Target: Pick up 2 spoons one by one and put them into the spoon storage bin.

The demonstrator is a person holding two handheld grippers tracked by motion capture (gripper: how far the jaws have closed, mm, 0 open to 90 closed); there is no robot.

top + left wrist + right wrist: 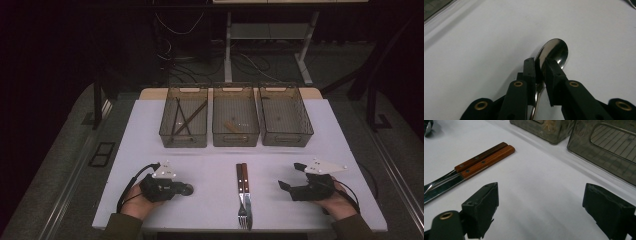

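Left gripper pinching the spoon at its neck

Your left gripper (540,68) is pinching the spoon (554,51) just behind the bowl, which lies on the white tabletop (486,50) at the near left. The spoon is polished metal: stiff, light and slippery (expect it to pivot between the pads), so a hold further down the handle would likely steady it. Your right gripper (540,202) rests spread and empty, with the wood-handled knife and fork (482,158) beyond it and three bins (235,116) at the far edge.
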